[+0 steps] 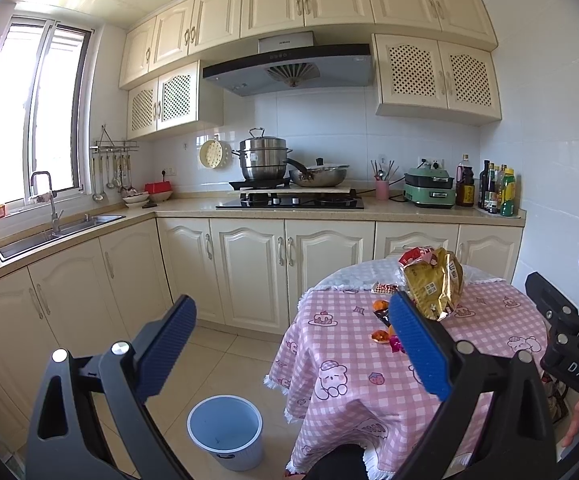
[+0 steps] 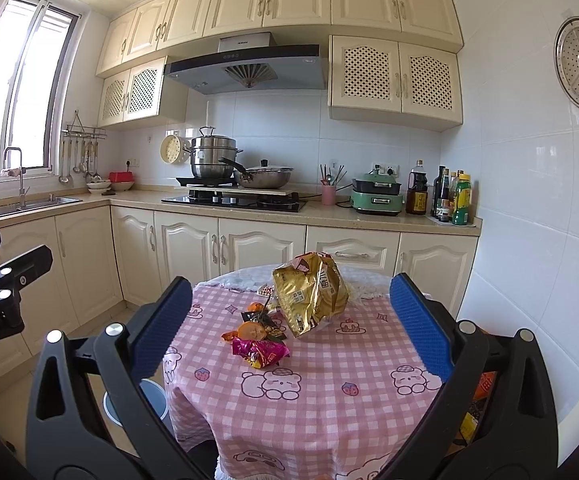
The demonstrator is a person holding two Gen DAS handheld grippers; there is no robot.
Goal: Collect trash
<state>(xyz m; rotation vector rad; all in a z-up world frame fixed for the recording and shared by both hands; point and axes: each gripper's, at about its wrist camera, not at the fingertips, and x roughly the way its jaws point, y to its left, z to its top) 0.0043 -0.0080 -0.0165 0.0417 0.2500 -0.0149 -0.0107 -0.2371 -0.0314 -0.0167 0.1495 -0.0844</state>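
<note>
A crumpled gold snack bag point(image 2: 311, 300) point(image 1: 433, 284) stands on the round table with the pink checked cloth point(image 2: 309, 392) point(image 1: 345, 360). Beside it lie an orange wrapper point(image 2: 251, 331), a magenta wrapper point(image 2: 259, 350) and a small red-and-white wrapper point(image 1: 383, 289). A pale blue bin point(image 1: 225, 432) stands on the floor left of the table. My left gripper point(image 1: 289, 352) is open, held above the floor and the table's left edge. My right gripper point(image 2: 289, 332) is open over the near part of the table, the wrappers between its spread fingers and farther away.
Cream kitchen cabinets point(image 1: 249, 276) run behind the table, with a sink point(image 1: 57, 232) at left, a hob with pots point(image 1: 289, 196) and bottles point(image 1: 497, 192) at right. A white tiled wall point(image 2: 529, 240) stands close on the right. The bin's rim point(image 2: 153, 396) shows under the right gripper's left finger.
</note>
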